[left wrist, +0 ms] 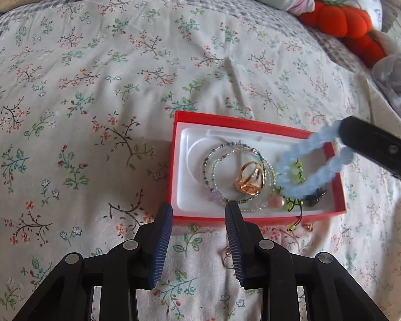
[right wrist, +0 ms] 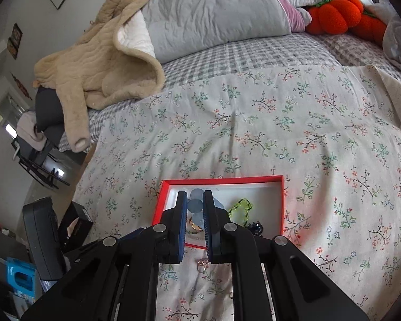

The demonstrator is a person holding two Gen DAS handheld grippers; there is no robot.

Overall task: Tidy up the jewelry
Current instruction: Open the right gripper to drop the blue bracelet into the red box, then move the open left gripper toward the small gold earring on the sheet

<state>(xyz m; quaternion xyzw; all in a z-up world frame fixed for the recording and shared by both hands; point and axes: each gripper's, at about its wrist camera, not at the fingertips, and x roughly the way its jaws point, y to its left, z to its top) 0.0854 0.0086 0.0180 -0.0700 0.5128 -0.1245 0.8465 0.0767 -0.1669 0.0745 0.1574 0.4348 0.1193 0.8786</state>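
A red box (left wrist: 228,121) with a white liner sits on the floral bedspread; it also shows in the right wrist view (right wrist: 222,179). Inside lie thin beaded bracelets (left wrist: 214,160), a gold ring (left wrist: 250,178), a green bead bracelet (left wrist: 296,172) and a dark charm (left wrist: 316,195). My right gripper (right wrist: 195,198) is shut on a pale blue bead bracelet (left wrist: 311,157), which hangs over the box's right half. My left gripper (left wrist: 199,208) is open and empty at the box's near edge. Small rings (left wrist: 227,254) lie on the bedspread near the box.
An orange plush pumpkin (left wrist: 344,21) and grey pillows lie at the back right. A beige fleece jacket (right wrist: 101,61) lies at the back left. A grey cloth (left wrist: 395,77) is at the right. Dark boxes (right wrist: 74,224) stand off the bed's left edge.
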